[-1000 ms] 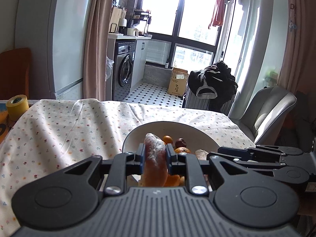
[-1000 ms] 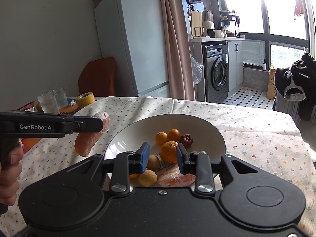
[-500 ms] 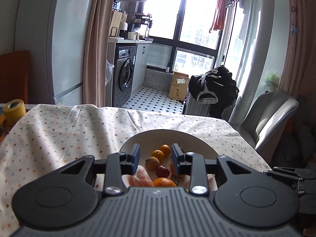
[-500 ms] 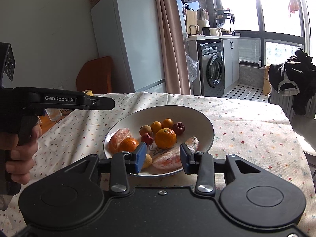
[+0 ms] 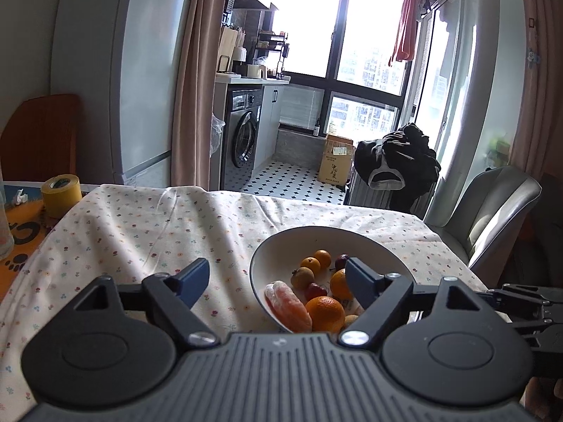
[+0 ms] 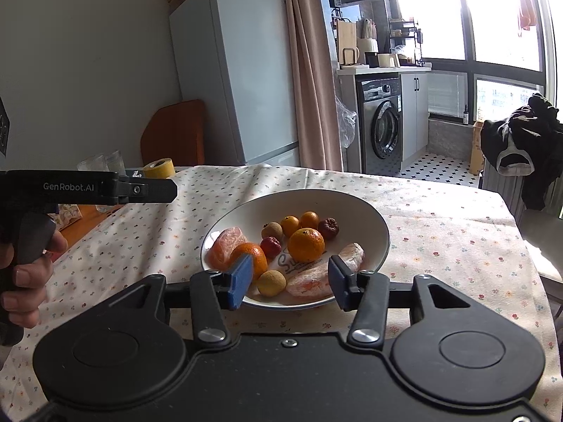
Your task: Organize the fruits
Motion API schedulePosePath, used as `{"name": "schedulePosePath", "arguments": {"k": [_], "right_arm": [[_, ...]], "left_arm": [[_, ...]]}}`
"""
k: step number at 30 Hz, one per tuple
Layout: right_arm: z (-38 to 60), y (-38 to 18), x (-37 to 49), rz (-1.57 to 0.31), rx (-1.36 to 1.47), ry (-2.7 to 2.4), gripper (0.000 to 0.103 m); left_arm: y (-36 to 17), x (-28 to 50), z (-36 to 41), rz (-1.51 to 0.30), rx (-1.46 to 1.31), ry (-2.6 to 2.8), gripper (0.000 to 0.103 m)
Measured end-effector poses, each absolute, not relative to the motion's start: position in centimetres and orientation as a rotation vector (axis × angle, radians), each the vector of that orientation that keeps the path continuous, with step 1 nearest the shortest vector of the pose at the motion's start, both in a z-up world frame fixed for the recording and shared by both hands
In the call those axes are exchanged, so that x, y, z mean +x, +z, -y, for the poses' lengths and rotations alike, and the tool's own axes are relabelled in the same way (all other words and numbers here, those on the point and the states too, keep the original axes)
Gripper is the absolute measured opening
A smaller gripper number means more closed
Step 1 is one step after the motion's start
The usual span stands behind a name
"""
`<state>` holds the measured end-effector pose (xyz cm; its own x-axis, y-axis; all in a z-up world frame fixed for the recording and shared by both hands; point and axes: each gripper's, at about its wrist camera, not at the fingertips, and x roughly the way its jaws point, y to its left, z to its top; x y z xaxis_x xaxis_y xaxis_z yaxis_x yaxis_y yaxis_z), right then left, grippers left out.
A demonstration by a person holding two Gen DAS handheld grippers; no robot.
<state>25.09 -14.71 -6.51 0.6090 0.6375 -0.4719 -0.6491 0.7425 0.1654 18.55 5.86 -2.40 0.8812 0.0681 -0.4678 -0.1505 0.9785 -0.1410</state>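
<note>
A white bowl [image 6: 352,204] [image 5: 281,249] on the flowered tablecloth holds several fruits: oranges [image 6: 306,244], small mandarins [image 6: 309,218], dark red fruits [image 6: 328,228], a yellowish round fruit [image 6: 271,282] and peeled citrus pieces [image 6: 228,246] [image 5: 290,304]. My left gripper [image 5: 276,281] hangs open and empty, back from the bowl's left rim; it also shows at the left of the right wrist view [image 6: 155,190], held by a hand [image 6: 24,281]. My right gripper [image 6: 290,281] stands open at the bowl's near rim, holding nothing.
A yellow tape roll [image 5: 60,193] [image 6: 159,168] and drinking glasses [image 6: 102,163] stand at the table's far left. A grey chair [image 5: 492,218] is by the table's right side. Beyond are a fridge [image 6: 239,70], a curtain and a washing machine [image 6: 383,123].
My left gripper let go of the peeled citrus piece, which now lies in the bowl's left side. It opened wide and drew back to the left. My right gripper opened wider.
</note>
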Motion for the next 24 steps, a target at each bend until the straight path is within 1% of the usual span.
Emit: {"name": "schedulePosePath", "arguments": {"k": [2, 5, 9, 12, 16, 24], "right_arm": [[14.7, -6.3, 24.9, -0.536, -0.024, 0.745, 0.054], [14.7, -5.8, 24.4, -0.535, -0.021, 0.745, 0.061], [14.8, -5.3, 23.8, -0.537, -0.011, 0.745, 0.068], [14.9, -4.8, 23.2, -0.532, -0.012, 0.747, 0.077], [14.9, -4.3, 22.2, -0.524, -0.018, 0.753, 0.085], [15.0, -3.9, 20.9, -0.526, -0.025, 0.743, 0.097]], "left_arm": [[-2.2, 17.9, -6.2, -0.479, -0.191, 0.115, 0.090], [-2.0, 17.0, -6.2, -0.483, -0.195, 0.134, 0.094], [-1.8, 15.6, -6.3, -0.486, -0.211, 0.126, 0.096], [-1.6, 14.5, -6.1, -0.486, -0.214, 0.137, 0.098], [-1.5, 13.1, -6.1, -0.490, -0.224, 0.142, 0.103], [-1.5, 10.3, -6.2, -0.506, -0.225, 0.141, 0.103]]}}
